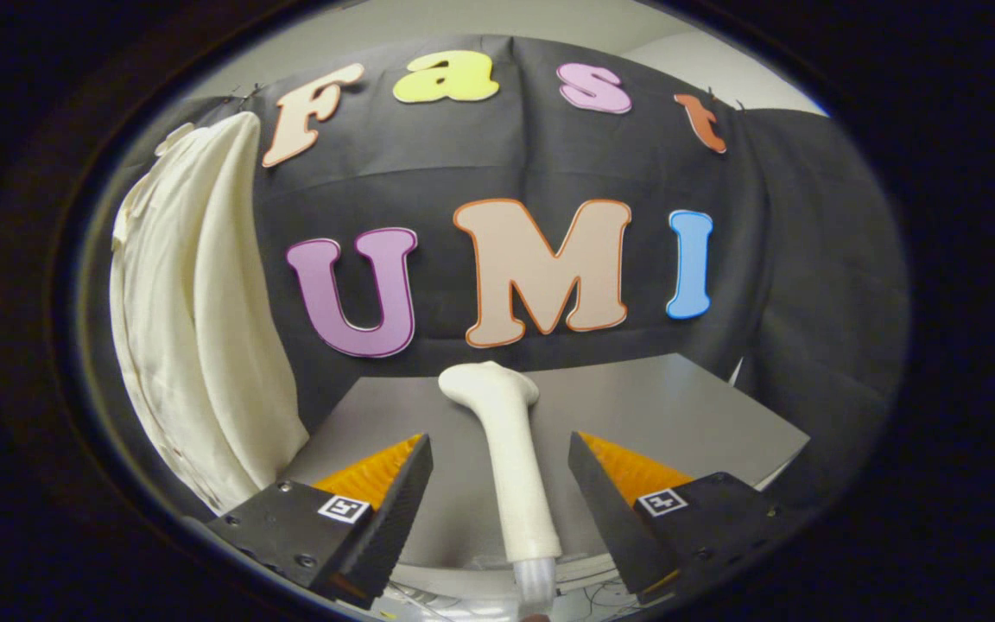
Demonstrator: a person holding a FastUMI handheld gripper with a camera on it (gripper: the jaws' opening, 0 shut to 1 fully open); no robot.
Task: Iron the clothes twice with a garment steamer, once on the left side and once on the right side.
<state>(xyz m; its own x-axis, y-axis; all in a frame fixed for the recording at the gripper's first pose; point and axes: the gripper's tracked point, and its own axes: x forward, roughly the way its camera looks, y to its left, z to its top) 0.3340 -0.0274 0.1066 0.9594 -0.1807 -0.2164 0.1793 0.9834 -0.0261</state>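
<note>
In the gripper view, one white garment steamer (510,458) is lying on the grey table (687,415), its head pointing toward the far edge and its handle reaching over the near edge. One cream garment (199,320) is hanging beside the table's left edge. The gripper (500,484) is standing wide open, holding nothing; the steamer is lying between its two fingers (394,501), not touching them.
</note>
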